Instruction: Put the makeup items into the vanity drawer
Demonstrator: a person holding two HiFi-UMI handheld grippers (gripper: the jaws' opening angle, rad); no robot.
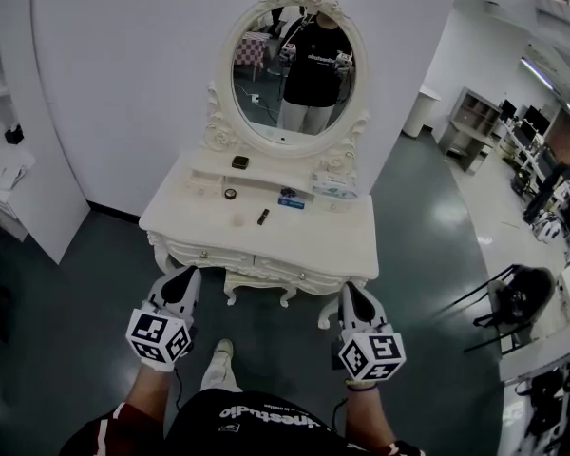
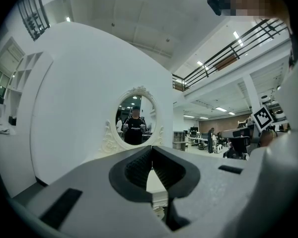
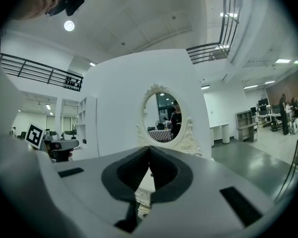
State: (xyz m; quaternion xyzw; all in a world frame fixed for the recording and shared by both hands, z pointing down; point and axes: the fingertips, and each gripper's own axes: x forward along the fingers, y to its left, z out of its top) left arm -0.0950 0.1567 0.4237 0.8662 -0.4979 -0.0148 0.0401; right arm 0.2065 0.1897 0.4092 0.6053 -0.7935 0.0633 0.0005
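Right, the left tool (image 1: 186, 274), a grey two-jaw piece with a marker cube at its back: its jaws were pressed together at the tips, with nothing between them. The right tool (image 1: 353, 289) was the same, jaws closed tip to tip and empty. Both were held level and side by side, pointing at the white carved vanity bench (image 1: 347, 240) and just short of its front edge, one towards each front corner.

The front drawers (image 1: 266, 264) in the bench sat closed, with small knobs showing.

None of the makeup was in either tool. It all lay on the bench top, well apart from both:
- a small dark tube (image 1: 263, 217) lay near the middle;
- a little white round pot (image 1: 237, 220) sat just left of the tube;
- a dark-rimmed round jar (image 1: 230, 194) sat behind the pot;
- a flat blue packet (image 1: 291, 202) lay off to the right;
- a dark square compact (image 1: 239, 161) sat up on the raised shelf under the mirror.

A pale patterned box (image 1: 334, 190) stood at the right rear. The oval white-framed mirror (image 1: 294, 69) rose behind it all, reflecting the person in a black T-shirt. Down below, one pale shoe (image 1: 220, 364) stood on the dark green floor (image 1: 76, 302).
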